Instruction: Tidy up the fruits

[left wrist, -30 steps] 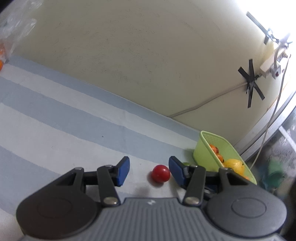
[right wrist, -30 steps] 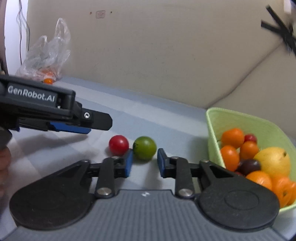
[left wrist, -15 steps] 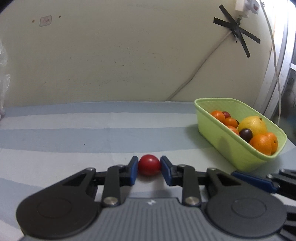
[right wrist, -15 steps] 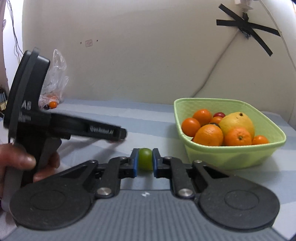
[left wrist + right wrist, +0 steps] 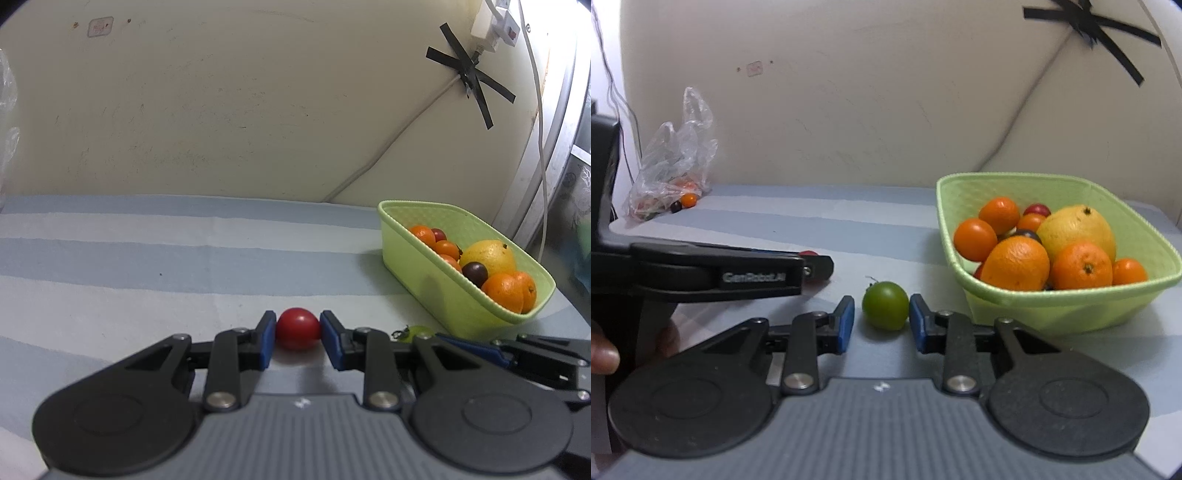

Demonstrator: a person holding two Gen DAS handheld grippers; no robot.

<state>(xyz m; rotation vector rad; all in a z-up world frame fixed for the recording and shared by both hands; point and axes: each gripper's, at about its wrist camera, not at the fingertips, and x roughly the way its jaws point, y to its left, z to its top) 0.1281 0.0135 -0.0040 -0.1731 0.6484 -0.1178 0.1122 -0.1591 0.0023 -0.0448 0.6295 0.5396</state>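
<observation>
Nearest in the left wrist view, the left gripper [image 5: 297, 341] is clamping the red tomato [image 5: 297, 328], its blue pads pressing both sides of the fruit, which is sitting low over the striped cloth [image 5: 147, 266] on the desk. Just to its right, the right gripper [image 5: 881, 317] is straddling the green tomato [image 5: 885, 310]; its jaws have just been opening, and now the left pad is standing clear of the fruit with a visible gap while the right pad is only about touching it. So the green tomato is lying between the jaws, resting on the cloth, not gripped.

The risk I am seeing: the green tomato is round and free, so any nudge from a pad could send it rolling. The two grippers are also working very close together, and a lift by either could knock the other. The red tomato is being held only by its widest part; it is smooth, and a squeeze too hard could burst it, or too light could let it slip out.

Farther right, the green basket [image 5: 1137, 295] is already holding oranges, a yellow fruit and small tomatoes. At the far left, a plastic bag [image 5: 674, 162] is lying against the wall.
</observation>
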